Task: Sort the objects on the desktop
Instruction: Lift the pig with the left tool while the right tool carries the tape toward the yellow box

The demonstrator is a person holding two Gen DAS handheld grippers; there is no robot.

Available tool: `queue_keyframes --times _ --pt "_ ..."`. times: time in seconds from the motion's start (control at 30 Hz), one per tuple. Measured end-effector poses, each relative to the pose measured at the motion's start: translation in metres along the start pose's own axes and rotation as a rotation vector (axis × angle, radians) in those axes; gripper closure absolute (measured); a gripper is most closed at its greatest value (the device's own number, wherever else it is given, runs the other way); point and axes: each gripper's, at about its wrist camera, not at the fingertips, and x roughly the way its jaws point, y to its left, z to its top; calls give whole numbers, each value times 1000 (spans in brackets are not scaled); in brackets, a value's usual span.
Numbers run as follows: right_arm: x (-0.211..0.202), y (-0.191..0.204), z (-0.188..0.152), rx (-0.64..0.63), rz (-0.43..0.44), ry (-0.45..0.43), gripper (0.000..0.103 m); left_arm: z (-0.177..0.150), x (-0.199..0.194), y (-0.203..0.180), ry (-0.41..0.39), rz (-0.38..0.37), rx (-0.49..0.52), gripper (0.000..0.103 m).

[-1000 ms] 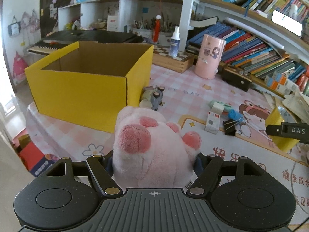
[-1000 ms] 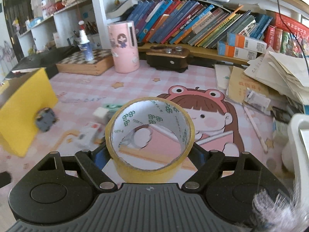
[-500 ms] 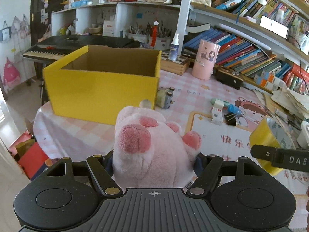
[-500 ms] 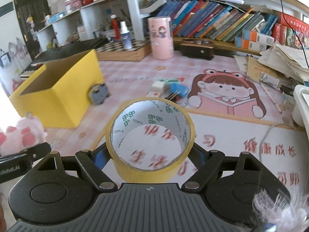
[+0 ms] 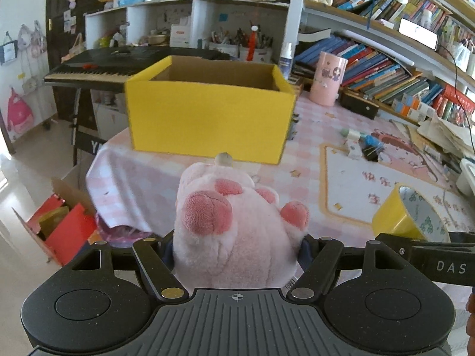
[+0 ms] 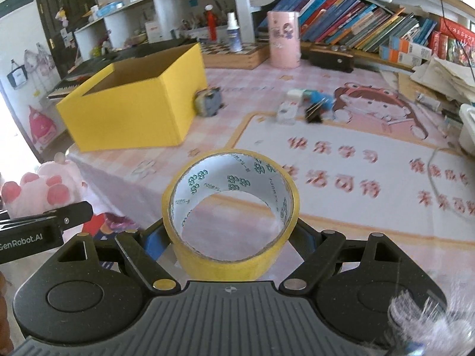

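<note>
A pink plush paw (image 5: 237, 231) with darker pink pads fills my left gripper (image 5: 236, 244), whose jaws are shut on its sides. My right gripper (image 6: 230, 234) is shut on a roll of yellow tape (image 6: 230, 207), held with its hole facing up. Ahead stands an open yellow cardboard box (image 5: 207, 112) on the pink checked tablecloth (image 5: 142, 175); in the right wrist view the yellow box (image 6: 133, 103) lies to the upper left. The tape roll (image 5: 411, 216) and the plush paw (image 6: 38, 190) each show at the edge of the other wrist view.
Small items lie mid-table: a grey-blue object (image 6: 209, 101) by the box, a white packet (image 6: 286, 111), a black binder clip (image 6: 314, 112). A pink cylinder (image 6: 283, 38), chessboard box (image 6: 237, 55) and books (image 6: 356, 26) line the back. A keyboard (image 5: 89, 72) stands left.
Both grippers have drawn back from the table with their loads; the yellow box and the small items now look farther off, and the table's near edge and the floor show.
</note>
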Motion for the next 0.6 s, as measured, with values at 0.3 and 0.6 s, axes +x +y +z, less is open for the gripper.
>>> queue_keyframes --times 0.3,0.6 --pt "-1 41 -12 -42 50 19 21 -8 -16 31 -17 21 -23 28" --pt "-1 64 -11 -106 72 28 21 -8 -21 49 -38 20 -62 28"
